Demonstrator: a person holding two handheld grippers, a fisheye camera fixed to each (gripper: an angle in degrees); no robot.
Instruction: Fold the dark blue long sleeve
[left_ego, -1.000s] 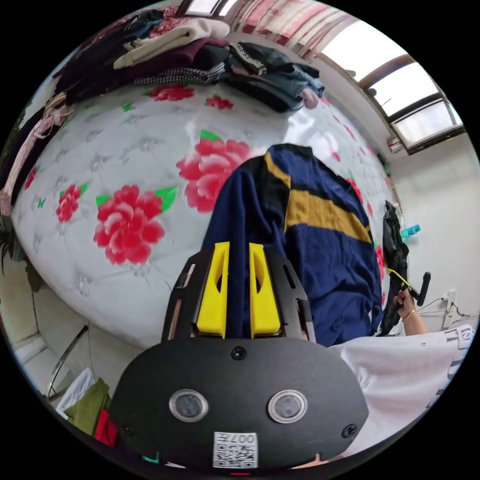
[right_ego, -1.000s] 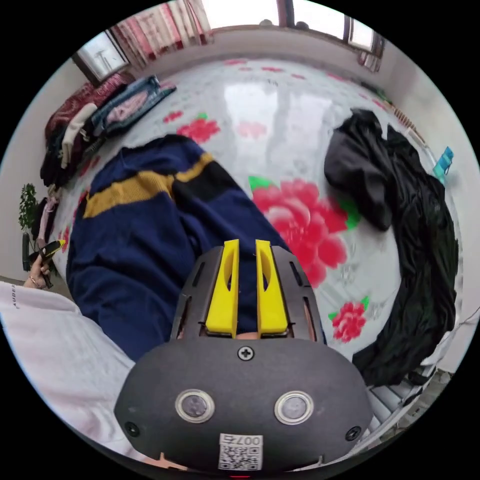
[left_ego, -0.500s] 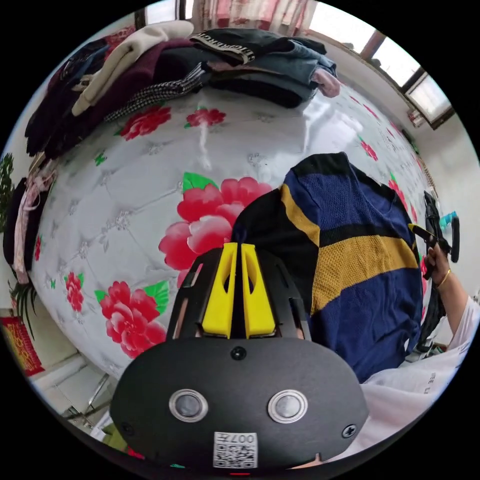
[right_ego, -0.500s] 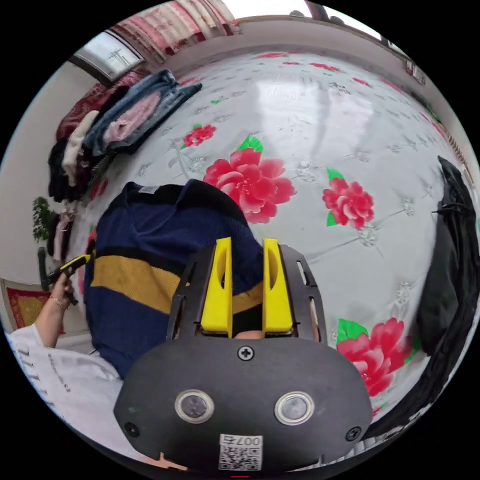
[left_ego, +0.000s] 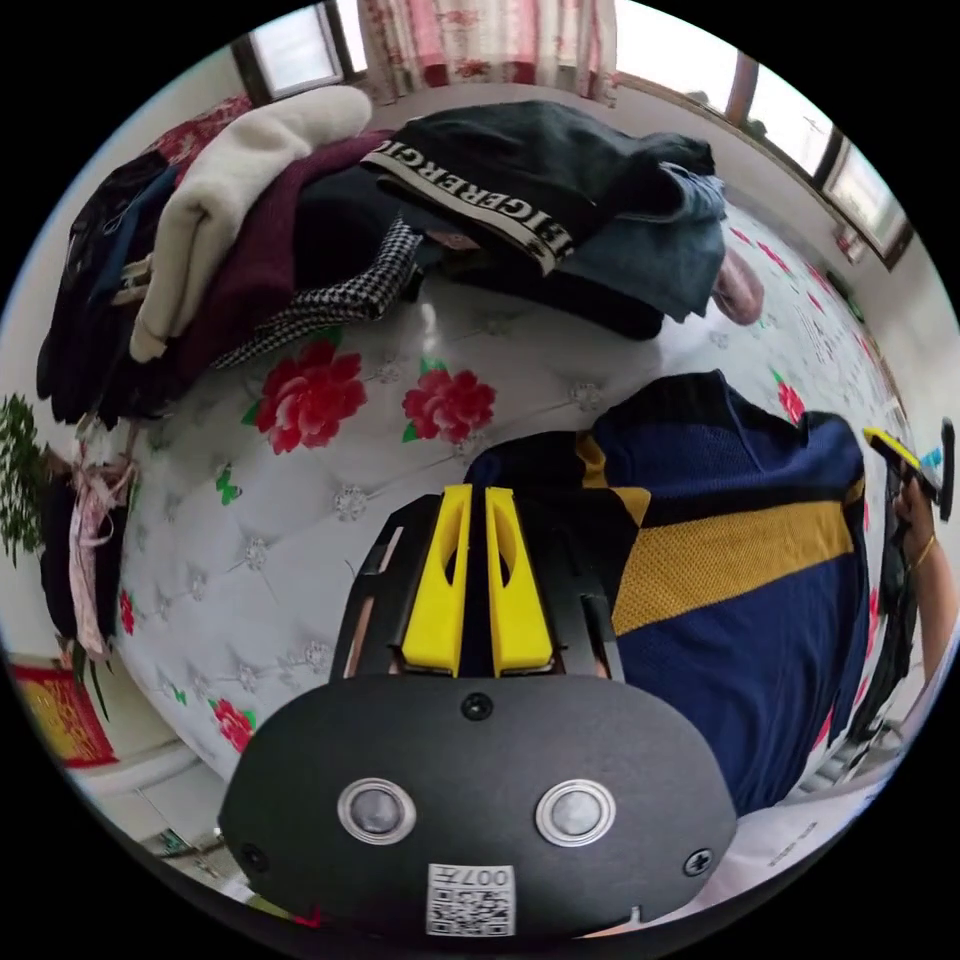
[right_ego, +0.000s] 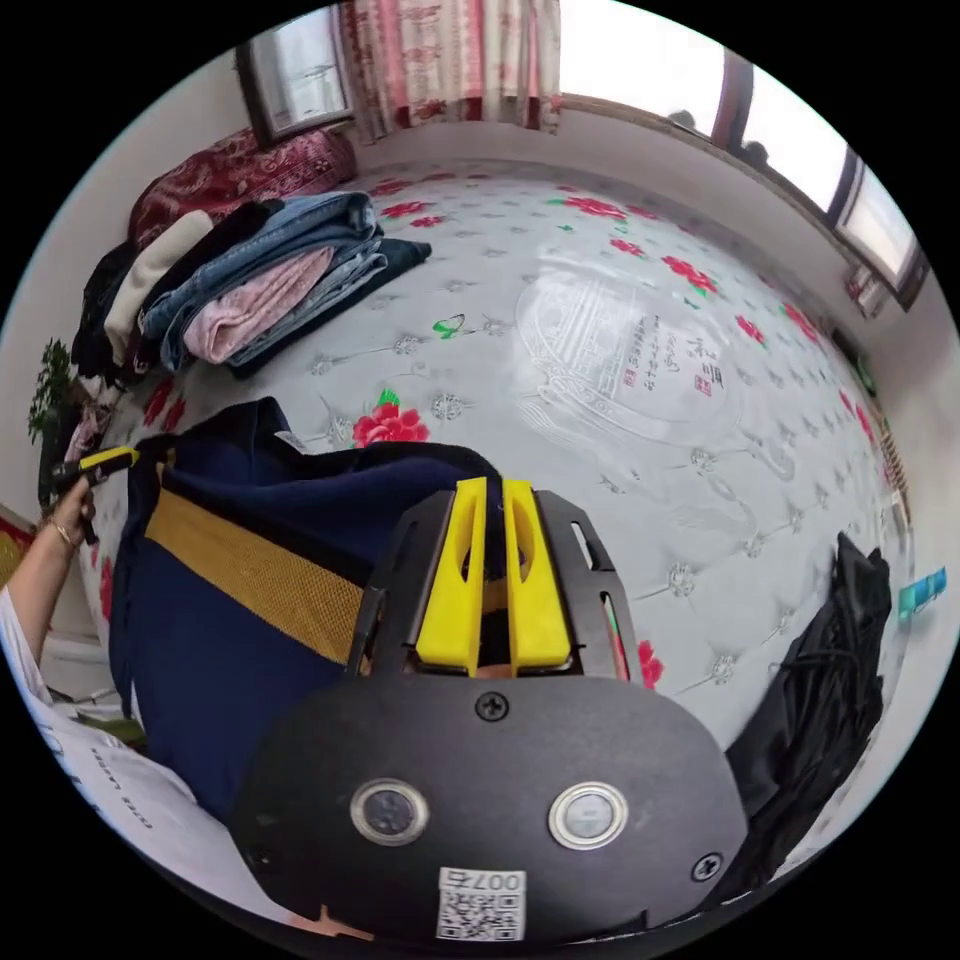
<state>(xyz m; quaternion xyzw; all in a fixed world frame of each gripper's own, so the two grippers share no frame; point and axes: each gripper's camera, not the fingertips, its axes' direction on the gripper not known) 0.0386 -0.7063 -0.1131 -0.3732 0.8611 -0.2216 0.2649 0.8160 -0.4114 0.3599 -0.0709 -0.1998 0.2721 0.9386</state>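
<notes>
Two tongs, yellow-jawed, each clamped on one upper corner of the dark blue long sleeve. Left tongs (left_ego: 470, 495): jaws nearly together, pinching a black-trimmed shoulder edge. Right tongs (right_ego: 493, 487): jaws likewise close, gripping dark fabric at the opposite shoulder. Dark blue long sleeve (left_ego: 745, 620) (right_ego: 220, 640): knit, with a mustard band across the chest and black trim; held stretched between both tongs, its lower part hanging off the near edge of the bed. Bed (left_ego: 300, 520) (right_ego: 640, 330): white quilted cover printed with red flowers. Folded clothes (left_ego: 420, 230) (right_ego: 250, 290): stacked at the far side of the bed. Black garment (right_ego: 830, 650): crumpled at the bed's edge, well apart from the long sleeve.
</notes>
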